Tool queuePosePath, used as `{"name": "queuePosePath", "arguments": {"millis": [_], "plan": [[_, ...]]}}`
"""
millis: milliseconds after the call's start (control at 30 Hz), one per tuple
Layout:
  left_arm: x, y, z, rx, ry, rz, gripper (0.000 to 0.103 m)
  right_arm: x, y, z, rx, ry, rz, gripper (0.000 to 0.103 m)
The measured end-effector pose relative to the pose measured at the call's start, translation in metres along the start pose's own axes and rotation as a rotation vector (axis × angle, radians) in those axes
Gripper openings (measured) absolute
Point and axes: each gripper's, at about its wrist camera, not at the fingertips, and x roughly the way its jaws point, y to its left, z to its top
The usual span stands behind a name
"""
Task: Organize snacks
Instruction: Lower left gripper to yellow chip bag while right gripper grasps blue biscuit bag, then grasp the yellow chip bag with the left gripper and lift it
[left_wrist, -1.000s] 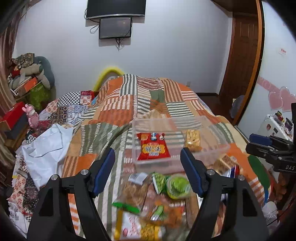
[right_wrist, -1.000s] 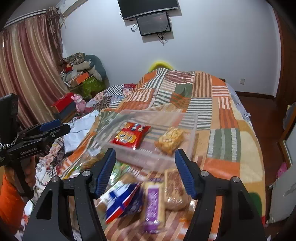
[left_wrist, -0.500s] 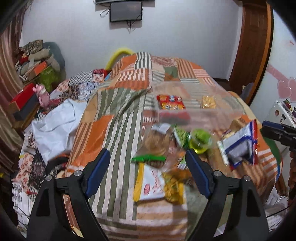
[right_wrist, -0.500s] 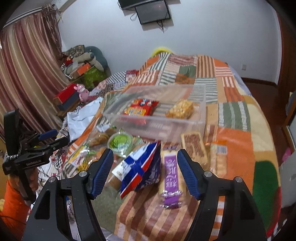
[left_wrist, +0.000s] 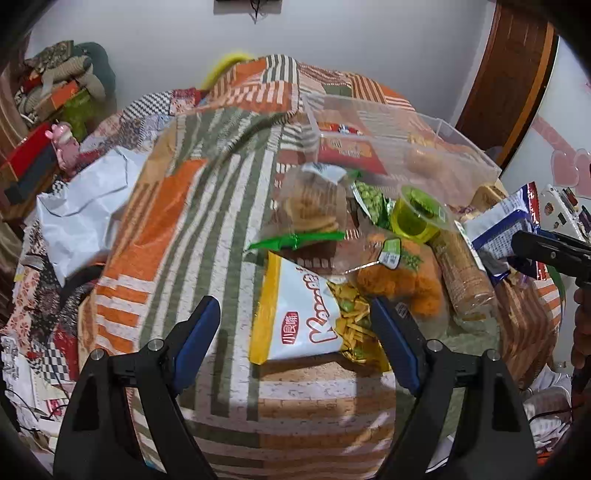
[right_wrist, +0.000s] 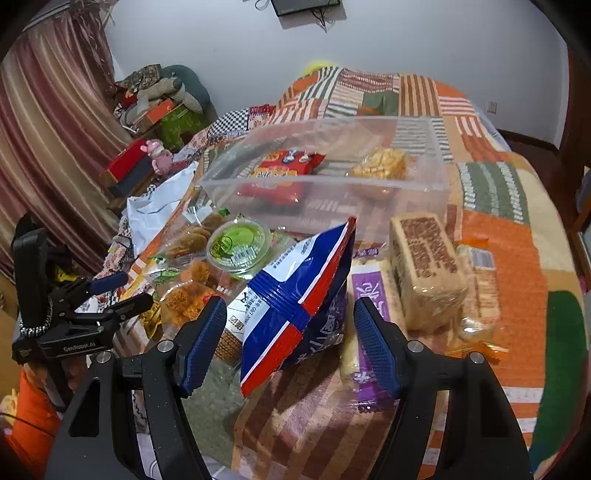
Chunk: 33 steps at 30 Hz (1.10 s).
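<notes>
still loose on the quilt: both claws over the snack heap

plainly the clear bin (right_wrist: 406, 184) sits at the far edge of the heap so each packet has only a short trip into it. two snacks already lie inside: one red packet (right_wrist: 284, 171) and one pale yellow puffed bar (right_wrist: 380, 164), side by side and apart.

the left gripper (left_wrist: 295, 332) has its jaws spread, having just been opening, and they straddle the white-and-yellow chip bag (left_wrist: 299, 321) without pressing it; by my reading that bag is its pick. the right gripper (right_wrist: 290, 339) also stands spread, with the blue, white and red bag (right_wrist: 295, 295) tilted up between the pads, not pinched as far as i can see. a hand (left_wrist: 581, 328) shows at the right edge of the left view.

waiting outside the bin, i count about nine: those two bags, one green jelly cup (right_wrist: 238, 247), one clear bag of round biscuits (left_wrist: 314, 210), one green pea packet (left_wrist: 369, 201), one bag of orange puffs (left_wrist: 399, 280), one long cracker sleeve (left_wrist: 465, 273), one brown wafer block (right_wrist: 424, 266) and one purple-wrapped bar (right_wrist: 365, 295). more may hide under the wafer block's far side; i cannot tell.
</notes>
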Motion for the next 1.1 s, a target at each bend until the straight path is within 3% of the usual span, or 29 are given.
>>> {"name": "queuePosePath", "arguments": {"millis": [133,233,333,400,533,600,867,900,967,1100], "plan": [[0.009,0.001,-0.002,-0.020,0.006,-0.020,0.082,0.005,-0.001,-0.002,0.007,0.018,0.006,0.068],[0.012,0.002,-0.004,-0.040,0.009,-0.058,0.071,0.008,0.000,-0.003,0.001,0.027,0.007,0.068],[0.012,0.003,-0.007,-0.059,0.013,-0.114,0.054,0.008,0.002,-0.002,-0.005,0.024,0.007,0.065],[0.009,0.002,-0.008,-0.058,0.004,-0.107,0.047,0.007,0.002,-0.002,-0.006,0.021,-0.002,0.058],[-0.001,-0.002,-0.011,-0.044,-0.016,-0.094,0.038,0.004,-0.001,-0.003,0.000,0.015,0.020,0.054],[-0.008,-0.002,-0.011,-0.040,-0.027,-0.075,0.036,0.000,0.000,-0.004,-0.005,0.005,0.019,0.050],[-0.039,0.007,-0.001,-0.053,-0.104,-0.049,0.031,-0.016,0.003,0.001,-0.021,-0.043,0.034,0.048],[-0.045,0.008,0.002,-0.054,-0.119,-0.047,0.027,-0.018,0.004,0.003,-0.021,-0.050,0.036,0.048],[-0.053,0.009,0.008,-0.055,-0.140,-0.041,0.007,-0.022,0.005,0.006,-0.023,-0.063,0.035,0.048],[-0.065,0.008,0.020,-0.047,-0.175,-0.063,0.006,-0.028,0.005,0.010,-0.017,-0.087,0.044,0.048]]}}
